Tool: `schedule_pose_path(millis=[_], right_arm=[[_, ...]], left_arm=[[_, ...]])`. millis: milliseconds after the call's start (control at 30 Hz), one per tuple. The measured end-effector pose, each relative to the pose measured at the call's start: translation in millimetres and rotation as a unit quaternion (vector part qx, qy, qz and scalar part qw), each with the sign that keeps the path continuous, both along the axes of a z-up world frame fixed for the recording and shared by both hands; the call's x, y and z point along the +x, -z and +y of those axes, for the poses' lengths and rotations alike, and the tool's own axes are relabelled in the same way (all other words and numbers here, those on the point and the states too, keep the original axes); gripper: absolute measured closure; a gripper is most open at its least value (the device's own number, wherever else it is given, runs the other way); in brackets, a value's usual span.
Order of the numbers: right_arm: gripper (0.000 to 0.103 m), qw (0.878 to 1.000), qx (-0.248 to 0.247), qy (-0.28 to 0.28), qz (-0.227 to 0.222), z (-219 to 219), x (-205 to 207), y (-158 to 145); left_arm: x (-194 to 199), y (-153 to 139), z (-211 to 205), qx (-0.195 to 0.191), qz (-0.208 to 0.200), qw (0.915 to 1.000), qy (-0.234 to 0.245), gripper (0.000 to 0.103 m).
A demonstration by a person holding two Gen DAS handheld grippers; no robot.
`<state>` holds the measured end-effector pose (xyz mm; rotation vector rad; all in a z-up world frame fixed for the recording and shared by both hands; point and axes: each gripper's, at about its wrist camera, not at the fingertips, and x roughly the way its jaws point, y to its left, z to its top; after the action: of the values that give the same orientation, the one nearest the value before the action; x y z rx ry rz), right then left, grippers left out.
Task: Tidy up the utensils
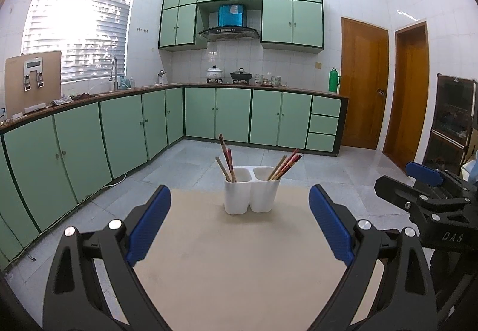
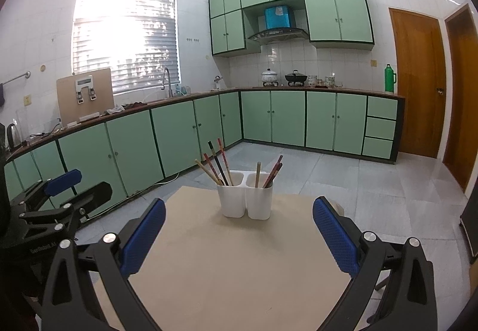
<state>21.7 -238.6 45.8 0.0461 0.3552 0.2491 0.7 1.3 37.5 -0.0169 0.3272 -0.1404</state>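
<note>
A white two-compartment utensil holder (image 1: 251,191) (image 2: 245,197) stands upright near the far edge of a beige table (image 1: 233,256) (image 2: 239,265). Several chopsticks (image 1: 226,158) (image 2: 215,163) lean in its left compartment, and several more chopsticks (image 1: 286,166) (image 2: 270,172) lean in its right compartment. My left gripper (image 1: 240,196) is open, nothing between its blue pads, short of the holder. My right gripper (image 2: 239,208) is open too, empty, and also short of the holder. Each gripper shows at the edge of the other's view: the right one (image 1: 424,178), the left one (image 2: 64,181).
Green base cabinets (image 1: 125,125) (image 2: 179,133) run along the left and far walls, with tiled floor (image 1: 328,178) between them and the table. Two wooden doors (image 1: 364,83) (image 2: 416,83) are at the right. A dark cabinet (image 1: 454,119) stands at far right.
</note>
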Motion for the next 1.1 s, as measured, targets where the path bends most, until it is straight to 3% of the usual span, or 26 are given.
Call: schedule_pose_path(millis=[1100], right_arm=[[0.006,1.0,-0.006,-0.003,0.001,4.3,0.4,3.6]], left_arm=[[2.1,4.0,0.0,0.0,0.005,1.0,0.005,0.012]])
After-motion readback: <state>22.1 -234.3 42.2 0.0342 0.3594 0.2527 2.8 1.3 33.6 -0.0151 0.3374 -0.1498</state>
